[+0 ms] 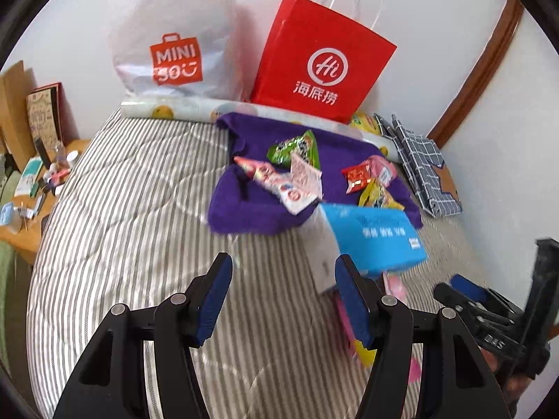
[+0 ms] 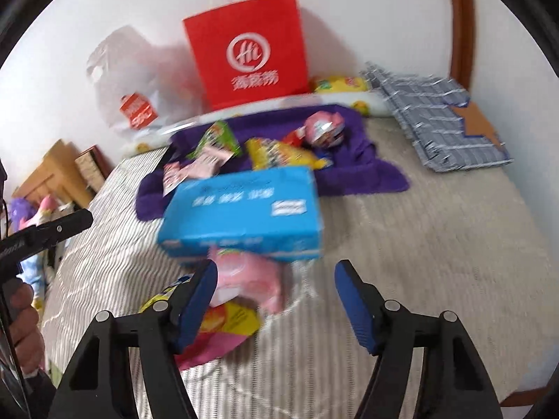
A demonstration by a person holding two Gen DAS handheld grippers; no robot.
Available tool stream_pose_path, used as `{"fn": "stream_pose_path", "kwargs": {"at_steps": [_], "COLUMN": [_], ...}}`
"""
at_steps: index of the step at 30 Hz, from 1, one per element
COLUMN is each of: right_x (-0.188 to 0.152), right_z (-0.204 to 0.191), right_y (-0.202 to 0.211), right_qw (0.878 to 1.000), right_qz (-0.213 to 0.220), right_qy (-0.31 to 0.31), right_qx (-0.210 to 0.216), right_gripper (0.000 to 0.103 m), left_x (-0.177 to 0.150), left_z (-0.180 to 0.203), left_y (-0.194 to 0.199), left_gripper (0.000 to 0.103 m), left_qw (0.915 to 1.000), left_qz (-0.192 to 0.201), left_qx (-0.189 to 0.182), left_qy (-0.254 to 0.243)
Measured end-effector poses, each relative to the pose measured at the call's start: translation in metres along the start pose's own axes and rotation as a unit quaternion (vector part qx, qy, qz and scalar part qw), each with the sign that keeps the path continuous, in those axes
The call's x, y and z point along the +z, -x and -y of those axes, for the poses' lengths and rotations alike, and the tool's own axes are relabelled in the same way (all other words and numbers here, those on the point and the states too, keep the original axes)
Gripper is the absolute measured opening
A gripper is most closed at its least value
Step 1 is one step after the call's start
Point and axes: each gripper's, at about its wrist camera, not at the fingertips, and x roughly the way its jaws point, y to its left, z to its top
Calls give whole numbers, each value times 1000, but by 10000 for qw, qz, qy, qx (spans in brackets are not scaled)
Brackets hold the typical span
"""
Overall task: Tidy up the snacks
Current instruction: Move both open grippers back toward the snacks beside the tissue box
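One blue box (image 2: 241, 213) sits near the middle of the striped bed (image 2: 436, 262). One purple cloth (image 1: 244, 206) lies toward the bed's far edge, carrying roughly five snack packets: one green (image 1: 295, 150), two pink-and-white (image 1: 293, 183), one red (image 1: 358, 176), one yellow (image 1: 379, 195). Two more packets, one pink (image 2: 244, 279) and one yellow (image 2: 230, 319), lie below the box. Two shopping bags stand at the far edge: one white (image 1: 174, 35), one red (image 1: 321, 63).
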Motion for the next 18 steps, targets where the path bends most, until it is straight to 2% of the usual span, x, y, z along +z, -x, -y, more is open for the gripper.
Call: {"fn": "stream_pose_path", "kwargs": {"at_steps": [5,8,13,16,18], "right_x": [-2,1,3,0,-2], "right_z": [-4,-7,-9,-1,4], "right_y": [-28,-43,-61,-61,-55], "right_qw": [9987,9969,9977,9973,9976], "right_qz": [-248,-424,-584,-604,-559], "right_qy": [-194,-273,-137,-180,-170], "right_qx": [409,604,317,380,373], "right_gripper": [68,68,68,61,61], "left_x": [-16,-19,-19,-21,-23], "left_z": [-7,-12,-12,-10,-9], "left_y": [2,5,13,12,10], "left_gripper": [61,61,61,61,61], "left_qw": [9998,9994,9997,9997,9996], "left_qz": [-163,-294,-215,-235,-267], "left_qx": [77,-149,-115,-65,-85], "left_qy": [-35,84,17,-50,-44]}}
